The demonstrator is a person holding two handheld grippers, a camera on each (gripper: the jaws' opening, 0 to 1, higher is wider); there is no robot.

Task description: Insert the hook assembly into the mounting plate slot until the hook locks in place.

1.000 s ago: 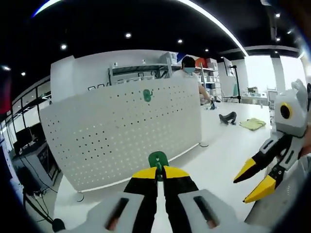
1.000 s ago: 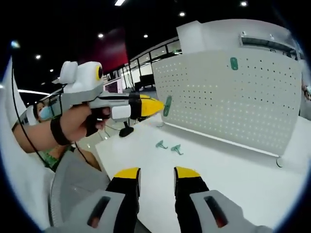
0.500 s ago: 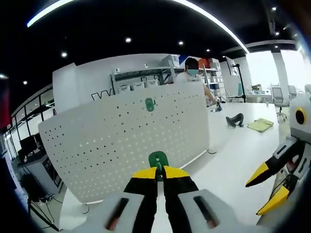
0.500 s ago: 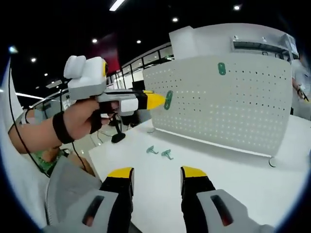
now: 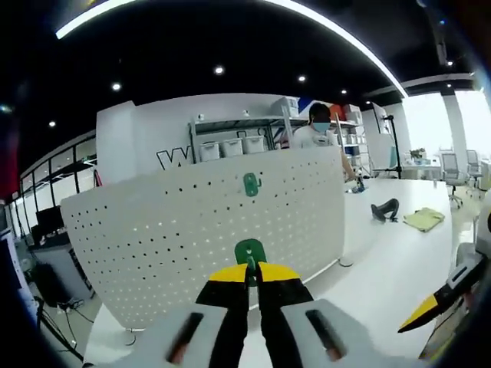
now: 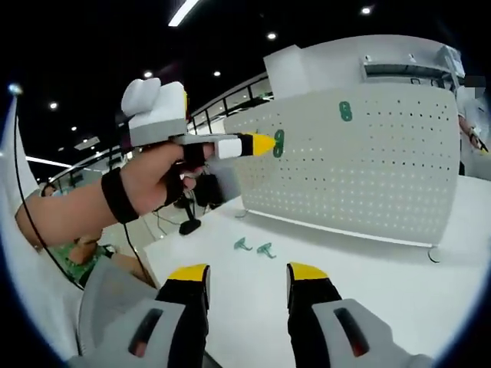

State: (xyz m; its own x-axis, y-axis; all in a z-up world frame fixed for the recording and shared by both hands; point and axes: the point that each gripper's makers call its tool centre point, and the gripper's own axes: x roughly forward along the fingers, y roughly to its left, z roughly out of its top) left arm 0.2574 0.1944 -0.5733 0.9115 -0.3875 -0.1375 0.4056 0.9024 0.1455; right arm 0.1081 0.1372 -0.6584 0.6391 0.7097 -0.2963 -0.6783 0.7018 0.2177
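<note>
My left gripper (image 5: pixel 252 270) is shut on a green hook (image 5: pixel 249 251), held up in front of the white perforated mounting plate (image 5: pixel 153 230). One green hook (image 5: pixel 252 184) hangs on that plate near its top. In the right gripper view, a hand carries the left gripper (image 6: pixel 265 143) with the green hook (image 6: pixel 278 142) at its tip, close to the plate (image 6: pixel 383 169), where the hung hook (image 6: pixel 346 111) shows up high. My right gripper (image 6: pixel 247 273) is open over the table with nothing between its jaws; its yellow tip (image 5: pixel 420 313) enters the left gripper view from the right.
Two spare green hooks (image 6: pixel 255 247) lie on the white table (image 6: pixel 368 268) in front of the plate. A person (image 5: pixel 318 132) stands behind the plate by shelves. A dark object (image 5: pixel 386 208) and a yellow cloth (image 5: pixel 423 219) lie further along the table.
The left gripper with its hook has risen and moved closer to the plate. In the left gripper view the right gripper has slid further toward the right edge.
</note>
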